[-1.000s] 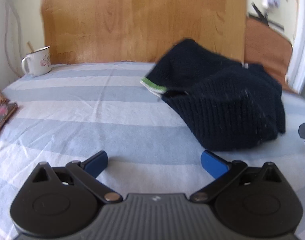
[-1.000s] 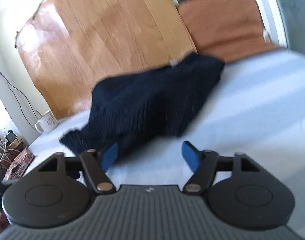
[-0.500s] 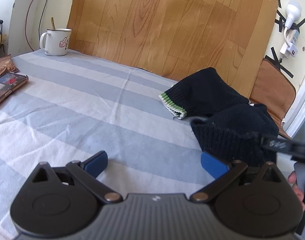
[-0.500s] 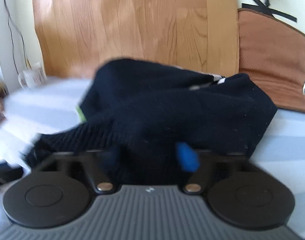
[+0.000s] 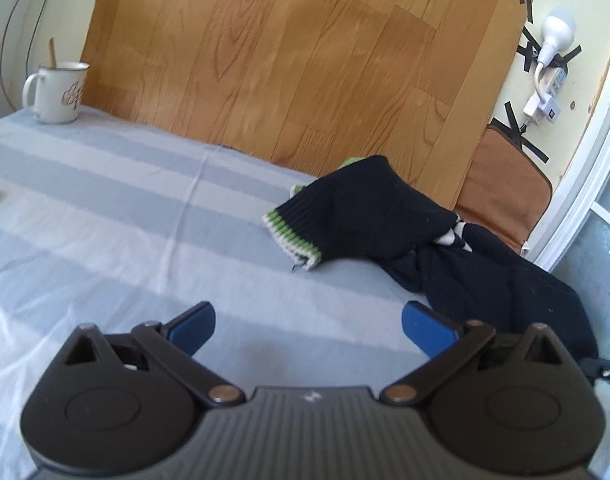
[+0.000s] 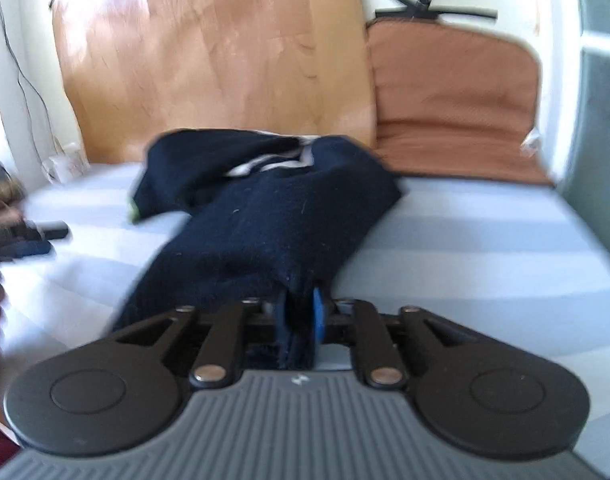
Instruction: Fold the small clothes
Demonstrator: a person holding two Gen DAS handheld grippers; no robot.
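A dark navy knit sweater (image 5: 385, 216) with a green-and-white striped cuff (image 5: 293, 236) lies crumpled on the striped bed sheet (image 5: 105, 200), right of centre. My left gripper (image 5: 309, 324) hovers open over bare sheet in front of the cuff, with nothing between its blue pads. In the right wrist view the sweater (image 6: 273, 220) stretches from the headboard toward me. Its near edge is pinched between the blue pads of my right gripper (image 6: 299, 312), whose jaws are starting to open with the fabric still between them.
A white enamel mug (image 5: 57, 92) stands at the far left of the bed against the wooden board (image 5: 305, 60). A brown cushion (image 5: 501, 184) leans at the back right, below a taped power strip (image 5: 553, 80). The bed's edge runs along the right.
My right gripper has shut on the sweater's near edge and drawn it back, stretching the garment out. The left gripper drifted a little and stayed open; the cuff now lies further out.
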